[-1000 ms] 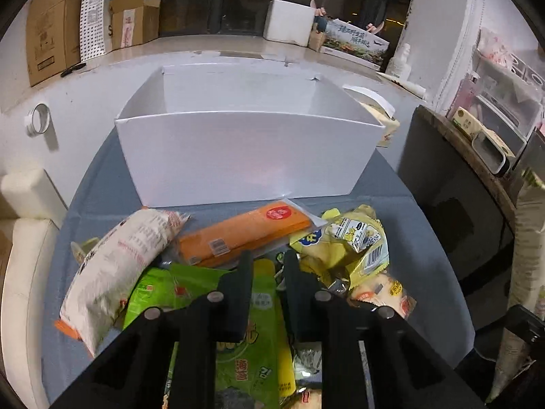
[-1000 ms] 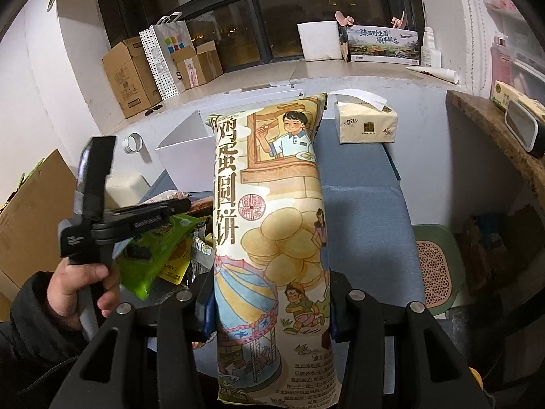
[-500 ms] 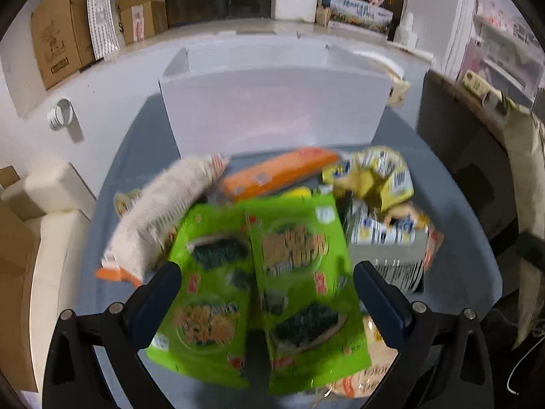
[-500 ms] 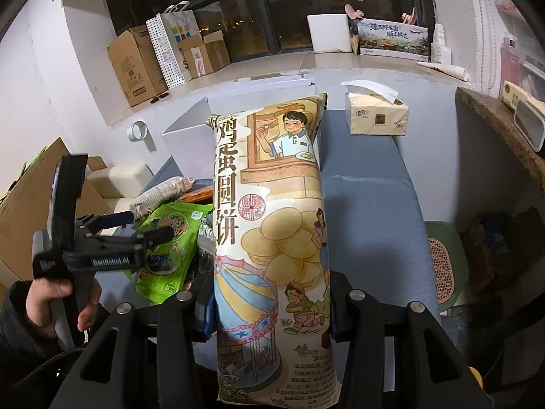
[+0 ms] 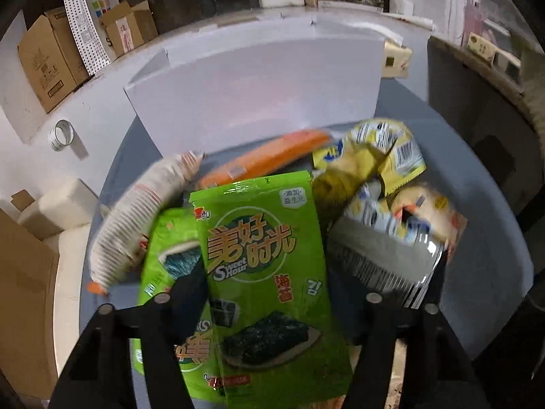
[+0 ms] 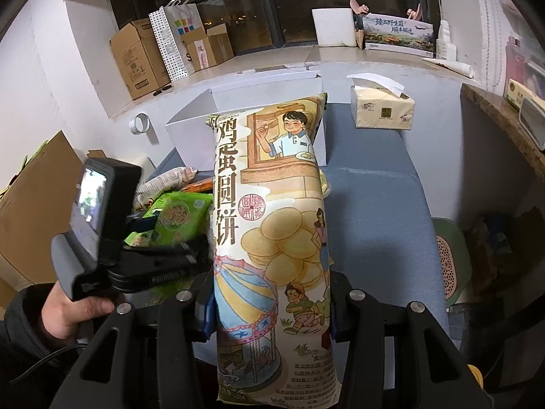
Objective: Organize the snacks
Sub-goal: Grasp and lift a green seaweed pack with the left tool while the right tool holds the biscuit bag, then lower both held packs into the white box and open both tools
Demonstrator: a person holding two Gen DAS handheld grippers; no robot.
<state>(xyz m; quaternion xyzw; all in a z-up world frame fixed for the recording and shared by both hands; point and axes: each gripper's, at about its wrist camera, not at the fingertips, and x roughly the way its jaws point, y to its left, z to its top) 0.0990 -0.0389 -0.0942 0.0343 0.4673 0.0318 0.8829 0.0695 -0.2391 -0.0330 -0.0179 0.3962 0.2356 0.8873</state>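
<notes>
Snacks are split between my two tongs. Nearest in the right wrist view, the right tongs (image 6: 269, 301) are closed on the lower part of a tall egg-biscuit bag (image 6: 269, 211), whose long axis runs straight up the middle of the frame, in line with the fingers. In the left wrist view, the left tongs (image 5: 272, 303) stand fairly wide, with a green seaweed packet (image 5: 265, 272) lying lengthwise between the fingers; its left edge sits against the left finger, but I cannot tell whether the right finger touches it, so I cannot tell if it is truly gripped. A second green packet (image 5: 170, 259) lies under it at lower left. Beyond, at mid frame, the loose pile rests on the blue tabletop (image 5: 483, 272): a pale long bag (image 5: 136, 221) at left, an orange stick pack (image 5: 265, 160) across the centre, yellow packets (image 5: 374, 156) at right. Farthest, in the upper middle, sits the white box (image 5: 259, 92), open at the top and dead ahead of both tongs. I judge the right side is readier, since its bag already points at the box.
</notes>
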